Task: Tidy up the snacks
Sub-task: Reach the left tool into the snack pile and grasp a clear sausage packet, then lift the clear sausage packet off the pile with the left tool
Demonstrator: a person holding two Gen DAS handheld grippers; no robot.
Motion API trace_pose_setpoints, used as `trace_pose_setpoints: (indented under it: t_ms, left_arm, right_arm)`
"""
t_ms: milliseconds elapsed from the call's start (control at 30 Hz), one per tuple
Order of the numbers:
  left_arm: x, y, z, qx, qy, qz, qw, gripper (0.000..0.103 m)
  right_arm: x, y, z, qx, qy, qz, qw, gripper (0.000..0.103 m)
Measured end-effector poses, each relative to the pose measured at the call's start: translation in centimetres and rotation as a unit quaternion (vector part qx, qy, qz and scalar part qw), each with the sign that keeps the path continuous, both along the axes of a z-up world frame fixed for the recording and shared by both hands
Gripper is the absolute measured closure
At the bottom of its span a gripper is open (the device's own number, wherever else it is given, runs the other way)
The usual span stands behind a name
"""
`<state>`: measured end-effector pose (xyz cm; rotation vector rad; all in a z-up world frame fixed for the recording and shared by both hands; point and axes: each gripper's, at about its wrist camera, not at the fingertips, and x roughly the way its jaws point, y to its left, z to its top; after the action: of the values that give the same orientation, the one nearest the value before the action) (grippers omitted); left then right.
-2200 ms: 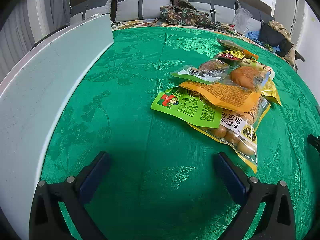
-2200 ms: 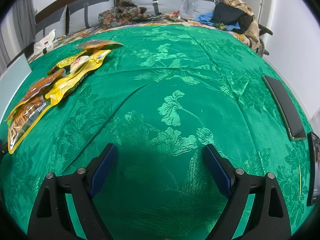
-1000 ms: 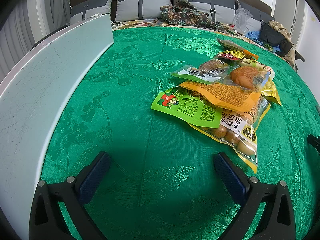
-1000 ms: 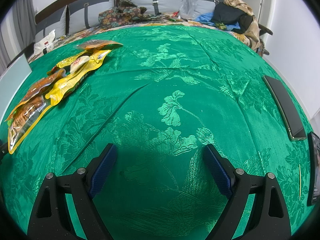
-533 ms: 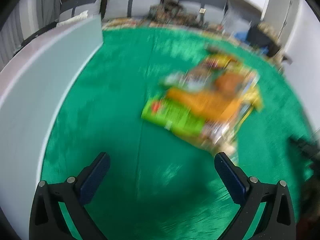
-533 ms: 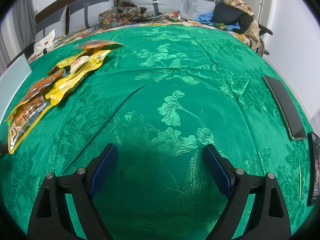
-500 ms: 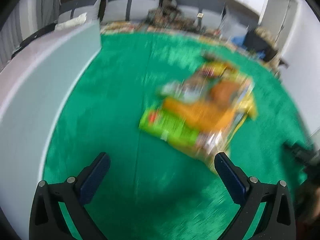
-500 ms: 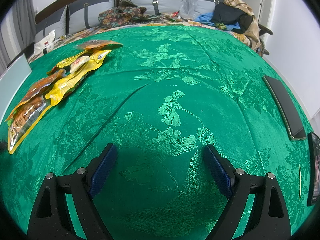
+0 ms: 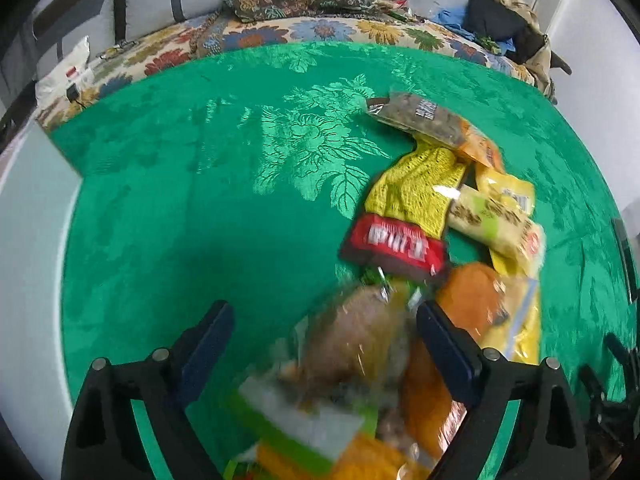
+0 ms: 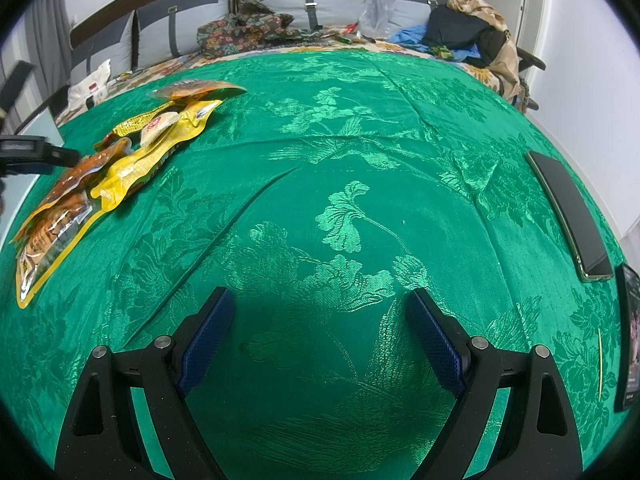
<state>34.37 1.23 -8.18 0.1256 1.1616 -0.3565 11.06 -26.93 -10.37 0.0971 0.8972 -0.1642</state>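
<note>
On the green brocade cloth (image 10: 360, 184), scattered snack packets (image 9: 420, 208), cushions (image 10: 308, 0) behind.

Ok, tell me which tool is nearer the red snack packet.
Left. The left tool is open right over the snack pile, with the red snack packet just ahead of its fingers. The right tool is open over bare green cloth, well off to the pile's side.

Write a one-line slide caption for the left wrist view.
Open left gripper poised over a blurred clear bread packet in the snack pile on the green cloth.
</note>
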Motion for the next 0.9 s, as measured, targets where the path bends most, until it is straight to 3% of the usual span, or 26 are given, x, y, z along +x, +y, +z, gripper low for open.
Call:
trace_pose_setpoints:
  t_ms: [67, 100, 233, 400, 533, 633, 733, 800, 900]
  left_arm:
    - [0.8, 0.4, -1.1, -0.017, 0.032, 0.008, 0.9993, 0.015]
    - [0.8, 0.7, -1.0, -0.023, 0.024, 0.014, 0.9994, 0.019]
    - [-0.3, 0.8, -0.6, 0.009, 0.005, -0.006, 0.9999, 0.053]
    - [-4.2, 2.8, 0.1, -0.026, -0.001, 0.023, 0.9994, 0.064]
    - [-9.1, 7.6, 0.4, -0.052, -0.001, 0.119, 0.9915, 0.065]
    - [-12.4, 10.6, 0.1, -0.054, -0.006, 0.159, 0.9858, 0.066]
    - [-16.0, 12.9, 0.4, -0.090, -0.018, 0.171, 0.9809, 0.067]
    - [-17.7, 13.7, 0.4, -0.090, -0.028, 0.175, 0.9800, 0.067]
    - [-19.2, 14.2, 0.0, -0.097, -0.029, 0.164, 0.9813, 0.051]
  right_arm:
    - [0.0, 0.0, 0.0, 0.000, 0.000, 0.000, 1.000, 0.012]
    - [0.0, 0.0, 0.0, 0.000, 0.000, 0.000, 1.000, 0.012]
    - [0.0, 0.0, 0.0, 0.000, 0.000, 0.000, 1.000, 0.012]
    - [0.0, 0.0, 0.0, 0.000, 0.000, 0.000, 1.000, 0.012]
    - [0.0, 0.0, 0.0, 0.000, 0.000, 0.000, 1.000, 0.012]
    - [0.0, 0.0, 0.0, 0.000, 0.000, 0.000, 1.000, 0.012]
    - [0.0, 0.0, 0.0, 0.000, 0.000, 0.000, 1.000, 0.012]
    - [0.0, 0.0, 0.0, 0.000, 0.000, 0.000, 1.000, 0.012]
    - [0.0, 0.0, 0.0, 0.000, 0.000, 0.000, 1.000, 0.012]
